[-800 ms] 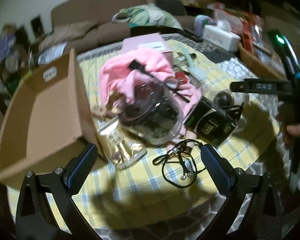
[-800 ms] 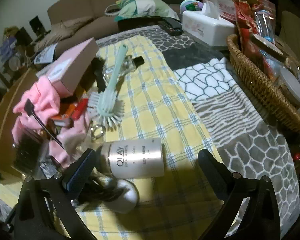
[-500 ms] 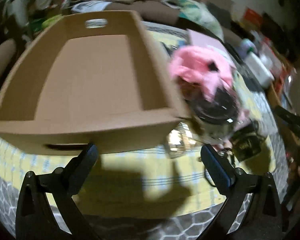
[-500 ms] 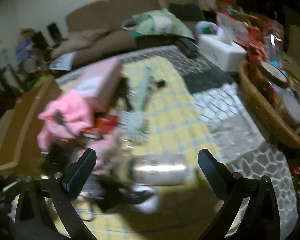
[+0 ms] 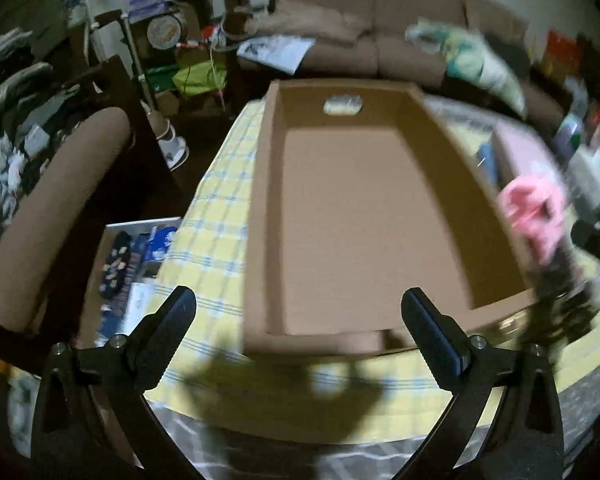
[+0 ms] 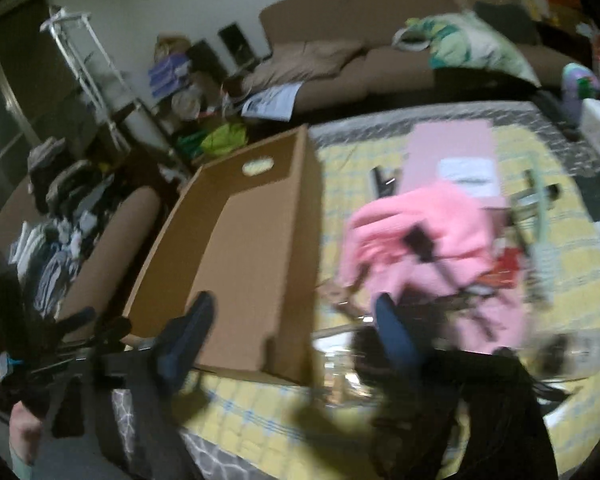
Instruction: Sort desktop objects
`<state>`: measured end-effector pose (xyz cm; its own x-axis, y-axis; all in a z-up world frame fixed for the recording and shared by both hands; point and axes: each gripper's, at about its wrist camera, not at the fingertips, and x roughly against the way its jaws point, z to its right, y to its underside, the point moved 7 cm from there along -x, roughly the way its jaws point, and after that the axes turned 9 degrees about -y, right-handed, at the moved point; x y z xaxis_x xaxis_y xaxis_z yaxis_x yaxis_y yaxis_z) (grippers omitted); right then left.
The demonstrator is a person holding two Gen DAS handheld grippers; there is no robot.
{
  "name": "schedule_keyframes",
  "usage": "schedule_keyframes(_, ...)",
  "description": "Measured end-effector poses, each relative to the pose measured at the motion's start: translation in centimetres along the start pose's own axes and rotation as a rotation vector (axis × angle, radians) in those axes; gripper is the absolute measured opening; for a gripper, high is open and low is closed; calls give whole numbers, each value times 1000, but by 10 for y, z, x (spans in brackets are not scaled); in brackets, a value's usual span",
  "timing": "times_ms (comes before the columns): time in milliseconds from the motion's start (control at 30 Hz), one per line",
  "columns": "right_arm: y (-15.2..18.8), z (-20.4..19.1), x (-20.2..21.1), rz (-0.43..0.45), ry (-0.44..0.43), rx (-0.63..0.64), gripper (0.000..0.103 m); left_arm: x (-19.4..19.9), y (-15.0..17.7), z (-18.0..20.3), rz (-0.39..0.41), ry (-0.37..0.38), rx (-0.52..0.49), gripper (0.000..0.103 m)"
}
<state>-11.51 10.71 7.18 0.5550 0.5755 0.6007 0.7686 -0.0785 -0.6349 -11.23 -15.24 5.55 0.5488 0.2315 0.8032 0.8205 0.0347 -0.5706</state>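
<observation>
Two grippers are seen: the left gripper (image 5: 298, 312) is spread wide and empty, aimed along the empty cardboard box (image 5: 364, 216) lengthwise. The right gripper (image 6: 296, 324), part-open, holds nothing; the pink cloth pile (image 6: 432, 240) lies nearer it, right of the box.

In the left wrist view, the pink cloth (image 5: 534, 212) at the right edge was smeared by motion blur, and the dark items (image 5: 560, 304) below it could not be identified. The near wall of the box (image 5: 324, 344) was partly covered by shadow. In the right wrist view, the right gripper (image 6: 292, 332) was blurred, and its jaw state could not be read. The clutter (image 6: 452, 320) behind its right finger was hidden and smeared. A hand (image 6: 22, 436) was cut off by the lower left edge.
</observation>
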Motion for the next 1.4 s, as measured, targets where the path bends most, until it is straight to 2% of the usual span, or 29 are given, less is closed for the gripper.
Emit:
schedule_keyframes(33,3,-7,-15,-30,2,2,62,-8,-1,-3,-13,-13,-30,103)
schedule_keyframes(133,14,-10,-42,-96,23,8,60,-30,0,-5,-49,-44,-92,96)
schedule_keyframes(200,23,-11,-56,-145,43,8,59,-42,0,-2,-75,27,-53,96)
schedule_keyframes(233,28,-11,-62,-167,39,3,55,-45,2,-2,-94,66,-28,93)
schedule_keyframes(300,35,-11,-69,-197,46,3,55,-52,3,-7,-141,152,19,73)
schedule_keyframes(333,36,-14,-67,-198,52,18,55,-55,3,-8,-159,192,45,69)
schedule_keyframes(367,38,-17,-67,-206,49,32,55,-57,5,-13,-183,246,88,60)
schedule_keyframes(400,41,-20,-66,-216,40,37,55,-55,7,-14,-192,265,102,54)
schedule_keyframes(500,53,-31,-59,-242,0,39,55,-49,14,-24,-182,236,71,55)
schedule_keyframes(833,92,-61,-41,-289,-22,75,55,-11,63,-42,-180,246,67,57)
schedule_keyframes(933,99,-62,-37,-275,-50,55,55,-7,66,-43,-176,242,66,62)
schedule_keyframes(1133,100,-72,-41,-257,-69,67,55,-9,64,-46,-168,190,60,62)
schedule_keyframes(1300,98,-73,-44,-262,-84,65,55,-11,65,-50,-173,189,82,63)
schedule_keyframes(1367,95,-69,-40,-270,-101,40,55,-6,63,-54,-156,169,105,67)
schedule_keyframes(1400,92,-66,-36,-263,-106,30,59,-2,60,-57,-133,141,108,73)
